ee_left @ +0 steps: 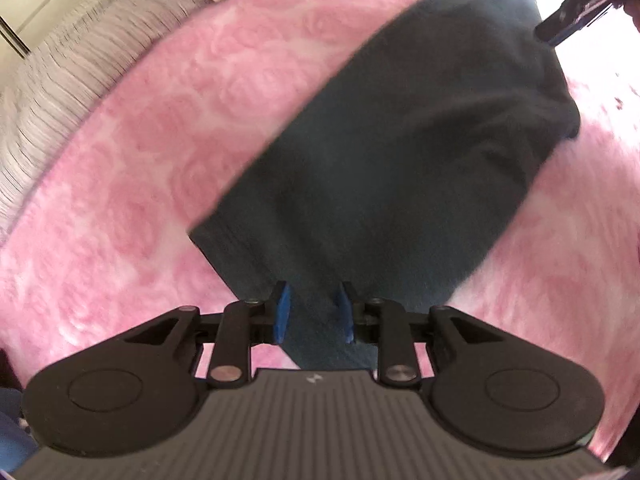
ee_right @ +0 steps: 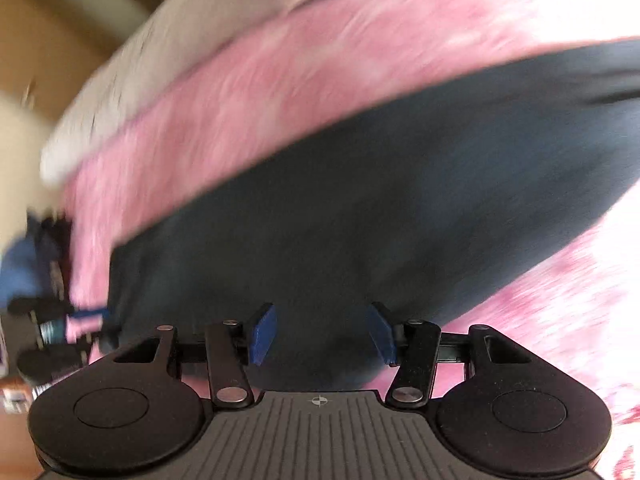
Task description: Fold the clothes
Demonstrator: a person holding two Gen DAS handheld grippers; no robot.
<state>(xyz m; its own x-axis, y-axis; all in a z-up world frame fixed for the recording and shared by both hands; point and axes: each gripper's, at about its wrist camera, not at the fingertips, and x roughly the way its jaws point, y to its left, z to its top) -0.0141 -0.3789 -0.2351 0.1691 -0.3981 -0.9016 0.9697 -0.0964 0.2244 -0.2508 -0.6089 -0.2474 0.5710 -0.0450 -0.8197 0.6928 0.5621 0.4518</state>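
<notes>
One dark garment (ee_left: 400, 160) lies flat on the pink blanket (ee_left: 160, 140), looking partly folded; left gripper (ee_left: 312, 312) and right gripper (ee_right: 322, 334) hover over its near edge, both released.

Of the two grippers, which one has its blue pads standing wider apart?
The right gripper: its pads stand wide over the dark garment. The left gripper shows a much narrower gap between its pads.

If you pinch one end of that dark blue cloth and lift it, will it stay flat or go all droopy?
Probably droopy. The dark blue garment lies limp and soft-edged on the pink blanket, so the lifted part would likely sag and trail. It looks thin, so probably light. The fuzzy blanket may drag at it rather than let it slide.
</notes>
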